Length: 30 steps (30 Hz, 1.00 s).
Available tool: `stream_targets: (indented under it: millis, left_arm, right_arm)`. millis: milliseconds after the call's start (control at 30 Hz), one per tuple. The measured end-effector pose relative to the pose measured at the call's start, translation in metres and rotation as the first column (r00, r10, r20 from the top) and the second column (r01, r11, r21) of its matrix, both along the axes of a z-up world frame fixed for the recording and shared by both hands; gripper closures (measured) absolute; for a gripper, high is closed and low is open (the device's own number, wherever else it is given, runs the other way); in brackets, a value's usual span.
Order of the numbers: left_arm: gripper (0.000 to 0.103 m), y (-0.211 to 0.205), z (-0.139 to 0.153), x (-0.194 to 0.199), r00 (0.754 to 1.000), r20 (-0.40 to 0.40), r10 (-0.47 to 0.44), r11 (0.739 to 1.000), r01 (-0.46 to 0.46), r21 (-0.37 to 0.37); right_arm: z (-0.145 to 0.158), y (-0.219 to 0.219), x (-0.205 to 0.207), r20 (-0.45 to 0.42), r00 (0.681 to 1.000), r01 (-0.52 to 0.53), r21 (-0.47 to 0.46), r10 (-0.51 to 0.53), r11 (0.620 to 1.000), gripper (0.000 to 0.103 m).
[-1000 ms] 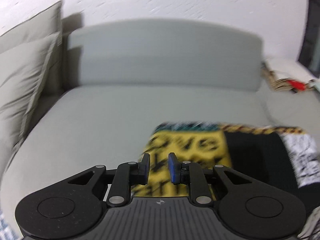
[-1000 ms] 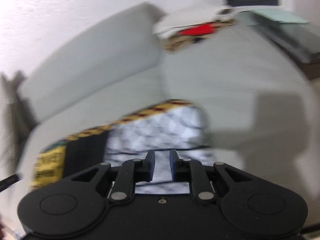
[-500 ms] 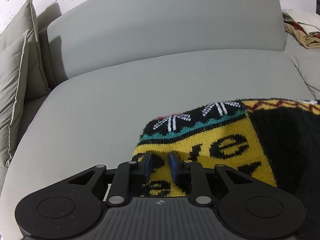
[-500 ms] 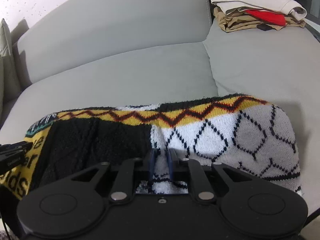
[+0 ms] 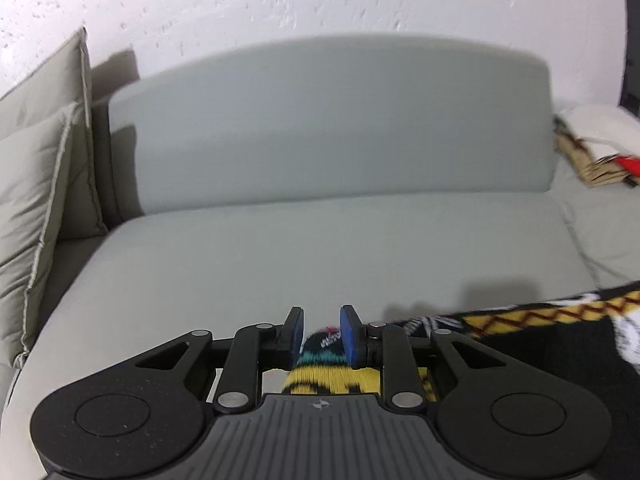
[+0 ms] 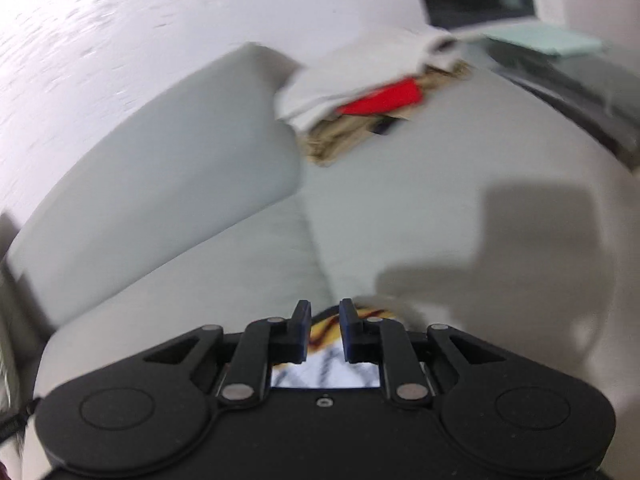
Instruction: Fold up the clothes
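Note:
A patterned knit sweater [image 5: 532,320], black, yellow and white with a zigzag band, lies low on the grey sofa seat [image 5: 304,248]. My left gripper [image 5: 322,334] is shut on its yellow and teal edge, which bunches between the blue pads. My right gripper [image 6: 324,330] is shut on the white and yellow part of the sweater [image 6: 324,372], seen between and under its fingers. Most of the sweater is hidden below both grippers.
A stack of folded clothes [image 6: 372,96], white, red and tan, sits at the sofa's far right end, also in the left wrist view [image 5: 592,148]. Beige cushions [image 5: 36,200] lean at the left. The sofa backrest [image 5: 332,128] stands against a white wall.
Both grippers have lifted and tilted up with the sweater; it now shows only at the bottom of each view, where half a second ago it lay spread ahead.

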<state>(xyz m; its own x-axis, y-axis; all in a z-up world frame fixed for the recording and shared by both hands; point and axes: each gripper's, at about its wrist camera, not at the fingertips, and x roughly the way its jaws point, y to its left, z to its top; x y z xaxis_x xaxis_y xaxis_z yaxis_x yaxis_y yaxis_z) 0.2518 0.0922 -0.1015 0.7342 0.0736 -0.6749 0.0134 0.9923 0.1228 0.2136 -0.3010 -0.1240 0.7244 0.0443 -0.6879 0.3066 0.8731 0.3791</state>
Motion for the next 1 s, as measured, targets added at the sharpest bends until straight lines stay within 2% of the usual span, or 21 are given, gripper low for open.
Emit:
stream_targets:
  millis: [67,300,400,500,600,700,833,933,1000]
  left_arm:
    - [0.082,0.002,-0.013,0.01,0.999,-0.035,0.016,1.0,-0.016,0.003]
    - [0.083,0.009,-0.057,0.046,0.985,-0.157,0.071,0.997,-0.07,0.017]
    - [0.083,0.002,-0.053,0.045,0.986,-0.155,0.064,0.996,-0.054,0.069]
    - [0.083,-0.001,-0.027,0.025,0.992,-0.12,0.043,0.997,-0.034,0.073]
    - [0.075,-0.001,0.007,-0.01,0.997,-0.078,0.007,1.0,-0.005,0.03]
    - [0.074,-0.006,0.04,-0.055,0.999,-0.039,-0.036,0.997,0.039,0.06]
    - [0.067,-0.006,0.069,-0.106,0.995,-0.027,-0.097,0.995,0.098,0.022]
    - [0.066,-0.006,0.09,-0.144,0.99,-0.017,-0.142,0.99,0.142,-0.006]
    - [0.066,-0.008,0.088,-0.163,0.985,0.001,-0.171,0.985,0.171,-0.029]
  right_arm:
    - [-0.014,-0.006,0.01,-0.023,1.0,0.013,0.004,-0.012,1.0,0.087]
    - [-0.068,0.007,0.044,-0.179,0.984,-0.046,-0.131,0.022,0.99,0.091]
    - [-0.038,0.006,0.019,-0.144,0.989,-0.05,-0.114,0.033,0.992,0.091]
    - [-0.009,0.005,-0.007,-0.11,0.993,-0.055,-0.098,0.045,0.994,0.09]
    - [0.02,0.004,-0.032,-0.074,0.996,-0.061,-0.081,0.055,0.995,0.086]
    - [0.05,0.002,-0.058,-0.039,0.997,-0.068,-0.065,0.065,0.996,0.082]
    - [0.085,0.008,-0.107,0.015,0.991,-0.134,-0.026,0.135,0.991,0.074]
    - [0.11,0.014,-0.147,0.058,0.979,-0.198,0.004,0.197,0.98,0.068]
    - [0.116,0.02,-0.166,0.063,0.97,-0.236,0.001,0.236,0.972,0.062]
